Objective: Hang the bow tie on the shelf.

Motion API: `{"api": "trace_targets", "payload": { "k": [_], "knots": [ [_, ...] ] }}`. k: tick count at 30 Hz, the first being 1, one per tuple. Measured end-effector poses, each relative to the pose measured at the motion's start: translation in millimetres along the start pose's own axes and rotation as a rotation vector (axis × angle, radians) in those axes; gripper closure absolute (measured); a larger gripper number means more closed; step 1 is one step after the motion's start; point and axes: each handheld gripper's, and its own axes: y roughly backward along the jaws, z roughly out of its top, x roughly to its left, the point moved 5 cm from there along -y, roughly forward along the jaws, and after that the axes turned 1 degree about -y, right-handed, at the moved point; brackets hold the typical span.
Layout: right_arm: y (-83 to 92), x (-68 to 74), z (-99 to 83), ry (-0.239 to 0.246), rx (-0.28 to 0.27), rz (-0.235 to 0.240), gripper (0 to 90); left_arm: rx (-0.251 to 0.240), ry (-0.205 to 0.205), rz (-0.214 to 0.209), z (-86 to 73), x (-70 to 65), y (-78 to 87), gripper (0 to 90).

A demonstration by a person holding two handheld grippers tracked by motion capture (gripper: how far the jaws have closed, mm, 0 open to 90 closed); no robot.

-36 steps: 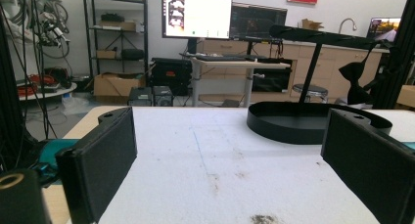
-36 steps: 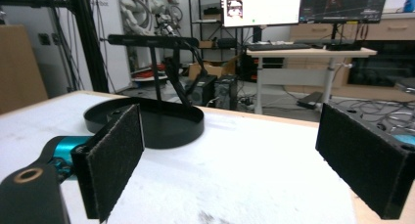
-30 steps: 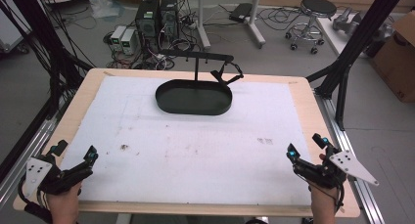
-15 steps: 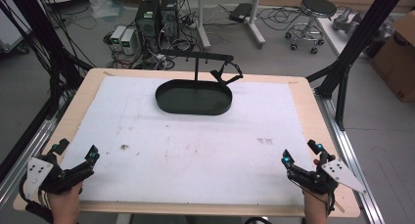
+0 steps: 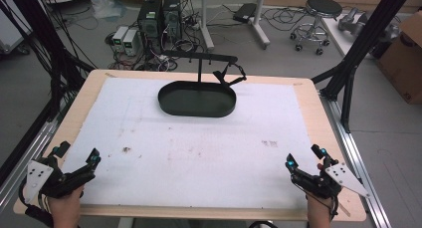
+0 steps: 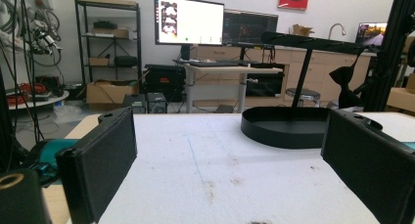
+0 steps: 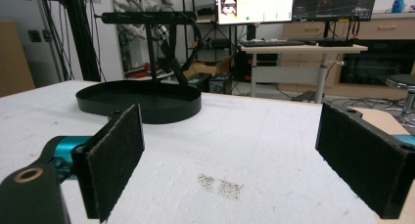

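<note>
A black oval tray [image 5: 196, 100] with a T-shaped stand [image 5: 199, 57] rising behind it sits at the far middle of the white foam mat [image 5: 199, 143]. A small black piece [image 5: 230, 73] hangs from the stand's right end. My left gripper [image 5: 77, 157] rests open at the near left corner, held by a hand. My right gripper [image 5: 304, 158] is open at the near right corner. The left gripper view has the tray [image 6: 286, 126] ahead to the right between wide-apart jaws. In the right gripper view the tray [image 7: 139, 101] lies ahead to the left. Nothing sits between either pair of jaws.
The mat covers a wooden table [image 5: 311, 96] framed by black struts [image 5: 366, 39]. Dark specks [image 5: 125, 150] mark the mat. Beyond the far edge stand computers [image 5: 159, 14], cables and a stool [image 5: 321, 11] on the floor. A cardboard box [image 5: 405, 49] is at the right.
My right gripper has drifted slightly left and toward the near edge over the last second. The left gripper has stayed put.
</note>
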Motion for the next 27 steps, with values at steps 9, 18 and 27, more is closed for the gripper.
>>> {"api": "trace_targets", "payload": {
  "k": [9,18,27],
  "knots": [
    [-0.7,3.9,0.5,0.009,-0.006,0.019,9.9,0.001,-0.004,0.000,0.7,-0.2,0.0,6.8],
    [0.5,4.0,1.3,0.010,-0.016,0.027,9.9,0.008,-0.006,-0.003,1.2,-0.4,0.1,6.8],
    [-0.7,6.0,1.0,0.016,-0.013,0.037,9.9,0.008,-0.008,-0.002,1.2,-0.3,-0.2,6.8]
  ]
}}
